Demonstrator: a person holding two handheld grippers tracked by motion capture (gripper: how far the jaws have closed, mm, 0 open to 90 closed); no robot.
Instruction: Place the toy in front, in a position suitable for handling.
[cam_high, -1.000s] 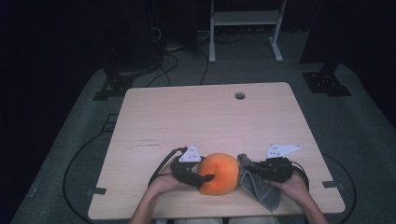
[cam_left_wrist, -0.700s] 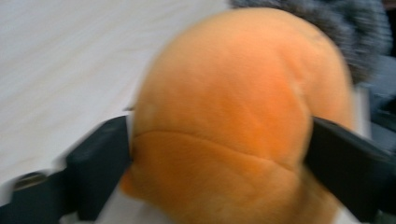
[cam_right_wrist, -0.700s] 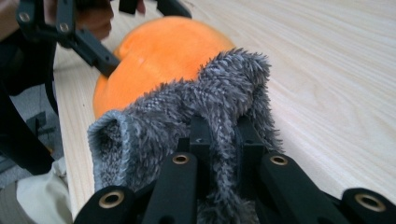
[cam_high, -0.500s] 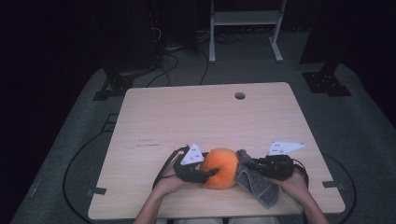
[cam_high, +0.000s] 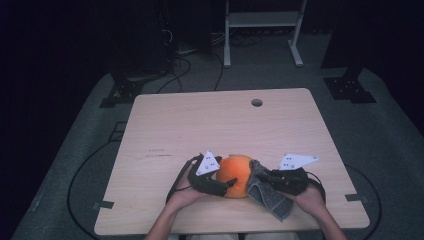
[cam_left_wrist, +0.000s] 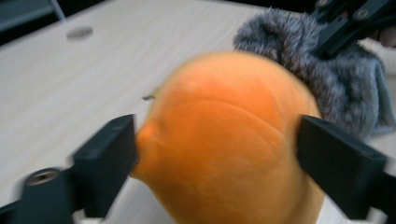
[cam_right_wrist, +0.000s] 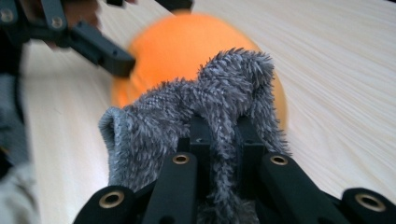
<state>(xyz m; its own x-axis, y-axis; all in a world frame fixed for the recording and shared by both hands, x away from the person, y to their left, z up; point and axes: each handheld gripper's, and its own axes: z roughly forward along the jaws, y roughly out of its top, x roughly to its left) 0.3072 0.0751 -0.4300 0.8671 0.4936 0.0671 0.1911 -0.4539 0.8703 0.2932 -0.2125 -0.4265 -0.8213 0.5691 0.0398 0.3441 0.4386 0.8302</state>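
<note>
A round orange ball (cam_high: 237, 173) rests near the front edge of the wooden table (cam_high: 220, 125). My left gripper (cam_high: 227, 184) is shut on it; its jaws press the ball's two sides (cam_left_wrist: 224, 140). A fuzzy grey cloth (cam_high: 267, 192) lies against the ball's right side. My right gripper (cam_high: 262, 176) is shut on a fold of that cloth (cam_right_wrist: 219, 116), with the ball (cam_right_wrist: 187, 46) just behind it. In the right gripper view one black jaw of the left gripper touches the ball at upper left.
A small round hole (cam_high: 257, 102) sits near the table's far edge. Black cables (cam_high: 80, 170) run on the grey floor to the left. A white metal stand (cam_high: 260, 30) stands beyond the table. The table's far half is bare wood.
The ball has shifted slightly right and away from the front edge with my left gripper on it. The right gripper and cloth stay pressed against the ball's right side.
</note>
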